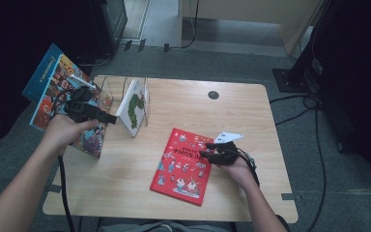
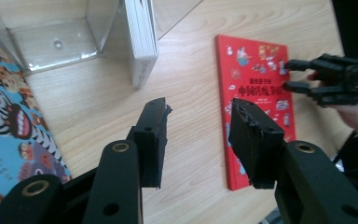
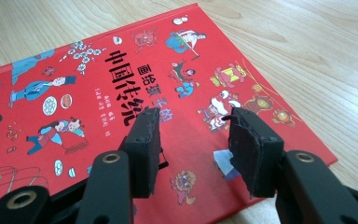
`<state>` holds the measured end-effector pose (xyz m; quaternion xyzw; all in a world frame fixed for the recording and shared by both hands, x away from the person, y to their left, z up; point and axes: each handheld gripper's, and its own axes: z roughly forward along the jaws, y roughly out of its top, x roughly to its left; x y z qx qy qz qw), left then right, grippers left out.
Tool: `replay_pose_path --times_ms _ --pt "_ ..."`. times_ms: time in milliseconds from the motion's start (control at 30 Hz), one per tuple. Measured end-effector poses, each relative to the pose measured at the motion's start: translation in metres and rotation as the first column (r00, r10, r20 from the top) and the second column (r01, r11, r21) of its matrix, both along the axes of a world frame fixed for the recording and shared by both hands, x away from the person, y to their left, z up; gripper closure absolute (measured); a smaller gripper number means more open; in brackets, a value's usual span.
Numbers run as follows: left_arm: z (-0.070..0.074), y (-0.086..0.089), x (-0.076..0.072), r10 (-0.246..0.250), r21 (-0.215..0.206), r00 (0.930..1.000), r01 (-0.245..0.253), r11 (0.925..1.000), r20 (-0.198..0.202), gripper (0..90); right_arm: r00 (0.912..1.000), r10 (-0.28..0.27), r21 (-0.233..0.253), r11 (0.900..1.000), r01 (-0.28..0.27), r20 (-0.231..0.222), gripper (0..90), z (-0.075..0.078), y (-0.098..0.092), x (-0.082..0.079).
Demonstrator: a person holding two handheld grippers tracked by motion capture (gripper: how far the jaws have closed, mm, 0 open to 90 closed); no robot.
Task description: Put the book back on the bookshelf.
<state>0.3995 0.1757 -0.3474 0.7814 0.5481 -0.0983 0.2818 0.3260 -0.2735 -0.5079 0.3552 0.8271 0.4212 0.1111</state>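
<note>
Black gripper [image 3: 193,149] jaws with brass-ringed pivot holes.

left hand-held gripper [image 2: 198,140] jaws apart, right hand-held gripper [image 3: 193,149] likewise

The high view looks forward and down on the whole table [image 1: 251,106] from above your side, with your forearms entering at its bottom edge. The left gripper view rides above the table's left part and faces across the surface toward the red book [image 2: 256,93], taking in your right gripper [image 2: 298,74] farther off. The right gripper view sits close over that same red book [image 3: 121,93], near the table's right edge. All three views share this book.
</note>
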Motion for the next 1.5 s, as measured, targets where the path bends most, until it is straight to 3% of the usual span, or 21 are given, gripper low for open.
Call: replay_pose_path --times_ms 267,400,533,633,867,933,1067,1167,1333,1500 --pt "-0.022 -0.02 -0.003 -0.039 -0.014 0.9992 0.039 0.9991 0.001 57.5 0.9997 -0.012 -0.002 1.0 0.012 -0.02 54.2 0.0 -0.005 -0.002" --pt "-0.031 -0.03 -0.006 -0.065 -0.041 0.9978 0.065 0.997 0.014 60.4 0.9997 -0.024 0.007 1.0 0.024 -0.004 57.2 0.0 -0.01 -0.008" --pt "-0.038 -0.038 -0.007 -0.085 -0.038 0.9962 0.086 0.9956 0.019 61.3 0.9995 -0.032 0.011 0.999 0.032 -0.008 58.3 -0.001 -0.015 -0.011" --pt "-0.044 -0.043 -0.007 -0.1 -0.059 0.995 0.1 0.9932 0.009 62.0 0.9992 -0.036 0.003 0.999 0.036 -0.019 58.5 -0.001 -0.017 -0.014" --pt "-0.061 -0.057 -0.01 -0.112 -0.044 0.9935 0.111 0.9929 -0.02 62.2 0.9988 -0.045 0.0 0.999 0.045 -0.019 58.9 -0.003 -0.02 -0.021" --pt "-0.066 -0.06 -0.011 -0.123 -0.06 0.9922 0.122 0.9908 -0.022 64.8 0.9988 -0.046 0.0 0.999 0.046 -0.018 59.5 -0.003 -0.021 -0.022" --pt "-0.076 -0.068 -0.013 -0.146 -0.045 0.9892 0.145 0.9884 -0.016 70.6 0.9987 -0.044 0.006 0.999 0.044 -0.024 62.5 -0.004 -0.024 -0.025" --pt "-0.086 -0.07 -0.012 -0.139 -0.076 0.9901 0.137 0.9877 -0.022 76.1 0.9985 -0.041 0.009 0.999 0.041 -0.037 65.6 -0.005 -0.024 -0.027" --pt "-0.101 -0.08 -0.014 -0.142 -0.085 0.9896 0.14 0.9866 -0.024 76.2 0.9983 -0.037 0.02 0.999 0.038 -0.045 70.2 -0.006 -0.026 -0.03" --pt "-0.11 -0.084 -0.015 -0.143 -0.113 0.9896 0.141 0.9835 -0.01 83.4 0.9982 -0.036 0.021 0.999 0.037 -0.048 78.5 -0.006 -0.028 -0.032"
